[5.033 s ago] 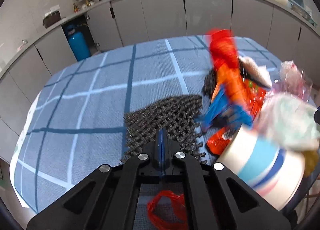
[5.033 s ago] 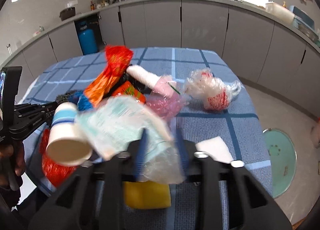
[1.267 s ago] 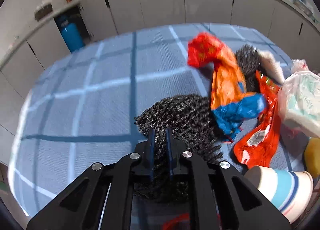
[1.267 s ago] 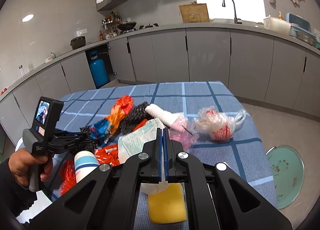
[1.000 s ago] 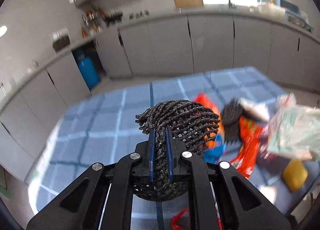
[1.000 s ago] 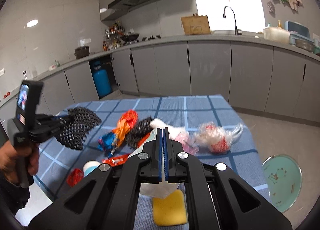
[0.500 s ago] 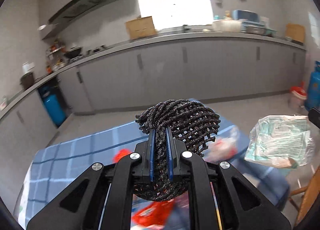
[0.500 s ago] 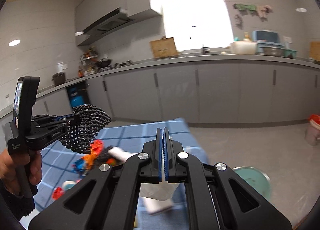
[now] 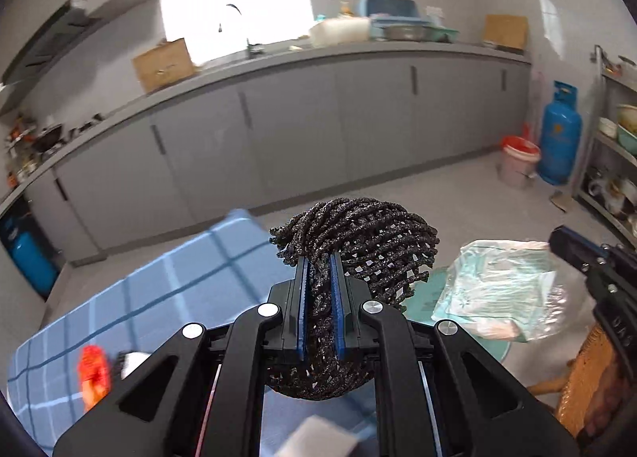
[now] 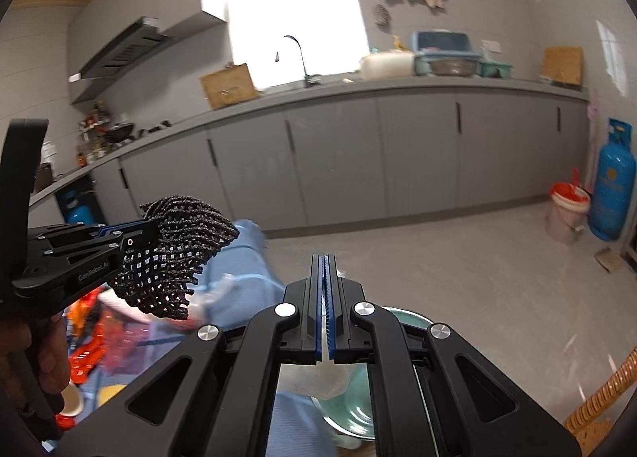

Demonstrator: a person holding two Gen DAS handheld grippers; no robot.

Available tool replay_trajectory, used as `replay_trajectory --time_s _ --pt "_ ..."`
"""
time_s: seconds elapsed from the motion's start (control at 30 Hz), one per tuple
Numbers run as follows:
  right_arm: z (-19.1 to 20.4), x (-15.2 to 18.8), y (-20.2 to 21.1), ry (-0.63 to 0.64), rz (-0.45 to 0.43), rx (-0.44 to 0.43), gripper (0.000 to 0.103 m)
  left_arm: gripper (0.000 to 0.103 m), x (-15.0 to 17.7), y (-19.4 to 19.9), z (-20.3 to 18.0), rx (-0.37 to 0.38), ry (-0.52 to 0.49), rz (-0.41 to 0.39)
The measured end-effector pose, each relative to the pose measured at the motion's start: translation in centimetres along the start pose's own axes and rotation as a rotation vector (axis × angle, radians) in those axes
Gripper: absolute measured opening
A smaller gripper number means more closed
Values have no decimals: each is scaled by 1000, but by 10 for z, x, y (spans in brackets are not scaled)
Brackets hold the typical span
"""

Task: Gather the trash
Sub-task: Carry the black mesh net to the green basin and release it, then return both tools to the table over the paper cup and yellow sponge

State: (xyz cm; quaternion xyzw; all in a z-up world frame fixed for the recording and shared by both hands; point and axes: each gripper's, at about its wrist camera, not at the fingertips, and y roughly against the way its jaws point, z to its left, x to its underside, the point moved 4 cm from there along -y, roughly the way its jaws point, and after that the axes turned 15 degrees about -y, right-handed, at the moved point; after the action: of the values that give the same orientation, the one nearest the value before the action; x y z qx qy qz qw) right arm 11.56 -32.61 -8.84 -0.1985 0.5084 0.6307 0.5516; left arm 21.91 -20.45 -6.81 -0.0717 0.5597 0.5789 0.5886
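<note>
My left gripper (image 9: pixel 319 258) is shut on a black mesh net (image 9: pixel 370 242) and holds it in the air past the table's end. The net also shows in the right wrist view (image 10: pixel 175 250), held by the left gripper (image 10: pixel 149 234). My right gripper (image 10: pixel 325 258) is shut on a clear plastic bag with pale green print (image 9: pixel 497 293); only a white strip of the bag (image 10: pixel 326 357) shows between its jaws. A round green basin (image 10: pixel 406 317) lies on the floor below both grippers.
The blue checked table (image 9: pixel 159 282) is behind at left, with red wrappers (image 10: pixel 85 333), a yellow sponge (image 10: pixel 109 391) and a paper cup on it. Grey cabinets (image 10: pixel 398 154) line the wall. A blue gas cylinder (image 10: pixel 613 194) and orange-rimmed bucket (image 10: pixel 567 210) stand at right.
Both grippers have lifted their loads off the table and swung right, away from the trash pile and over the floor by the green basin.
</note>
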Motion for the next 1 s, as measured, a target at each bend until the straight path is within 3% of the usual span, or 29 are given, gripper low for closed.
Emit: replay_trajectory --time_s 0.4,0.43,0.47,0.53,0.57,0.7,0.77,0.83,0.93,1.0 --pt "-78 37 -70 -43 118 135 5 18 1 -85 -81 150 -27 94" --pt "-82 41 -75 -45 126 141 6 25 2 -88 -84 159 -29 100" --pt "-88 44 -81 -49 132 155 7 41 4 -94 -91 181 -41 111" --pt "-99 50 -89 -67 154 174 28 62 7 -104 -96 180 -42 133" --pt "-104 53 -90 -75 157 183 42 63 9 -108 -100 182 -51 140" --pt "-116 58 -85 -95 160 221 42 64 18 -119 -99 180 -51 181" --pt "-119 59 -79 -109 160 235 46 70 21 -118 -93 157 -42 199" --pt "-119 60 -73 -120 157 242 48 71 20 -112 -86 149 -33 191" --pt "-113 60 -65 -119 155 245 50 87 16 -95 -72 89 -39 161" --pt "-107 60 -59 -122 149 236 54 87 14 -80 -58 49 -35 145"
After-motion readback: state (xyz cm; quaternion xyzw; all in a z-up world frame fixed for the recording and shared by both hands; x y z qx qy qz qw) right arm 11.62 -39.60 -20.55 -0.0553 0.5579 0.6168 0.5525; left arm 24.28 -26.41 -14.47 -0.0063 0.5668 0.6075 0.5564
